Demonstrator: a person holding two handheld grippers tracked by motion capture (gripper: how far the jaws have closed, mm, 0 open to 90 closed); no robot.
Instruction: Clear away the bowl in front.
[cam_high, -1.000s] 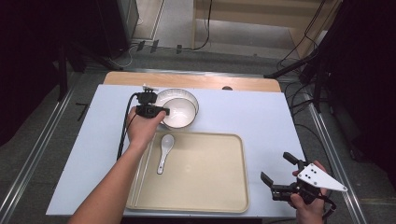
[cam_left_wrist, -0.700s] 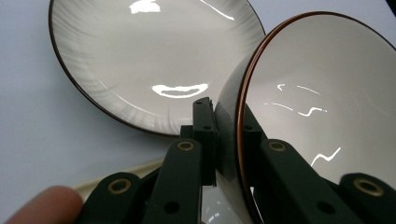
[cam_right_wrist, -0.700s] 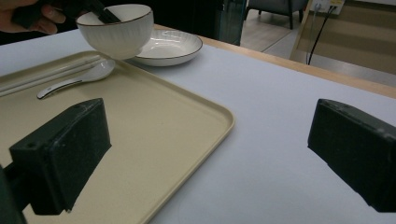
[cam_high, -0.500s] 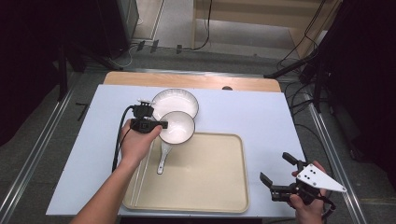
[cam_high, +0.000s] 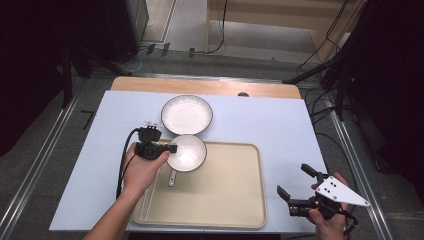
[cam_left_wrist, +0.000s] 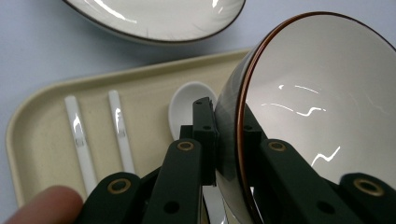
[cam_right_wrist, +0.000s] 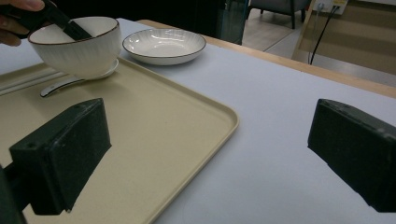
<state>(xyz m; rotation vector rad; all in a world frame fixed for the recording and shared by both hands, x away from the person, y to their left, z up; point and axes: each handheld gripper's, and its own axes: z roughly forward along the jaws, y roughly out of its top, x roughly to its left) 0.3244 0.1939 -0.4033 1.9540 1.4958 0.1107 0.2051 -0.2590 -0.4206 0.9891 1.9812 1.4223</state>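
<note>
Carrying a white bowl (cam_high: 186, 153) by its rim with the left gripper (cam_high: 170, 148), jaws clamped on the wall, one inside and one outside, as seen up close in the left gripper view. Hanging over the near-left corner of the beige tray (cam_high: 235, 200), just above a white spoon (cam_high: 173, 177) whose handle pokes out below the bowl in the high view. Lying at the tray's left edge, two white chopsticks (cam_left_wrist: 79, 140), well clear of the bowl. Sitting just behind on the blue table (cam_high: 280, 125), a shallow white plate (cam_high: 187, 114), empty and close to the bowl's far rim. Judging from this: the step in hand looks like moving the bowl onto the tray, about midway, not yet set down. Calling next for a shift toward open tray floor to the right, away from the spoon, then a level lowering before letting go, so the bowl neither lands on the spoon nor tips. Waiting at the far right off the tray's near corner, the right gripper (cam_high: 296, 191), jaws spread wide with nothing between them.
</note>
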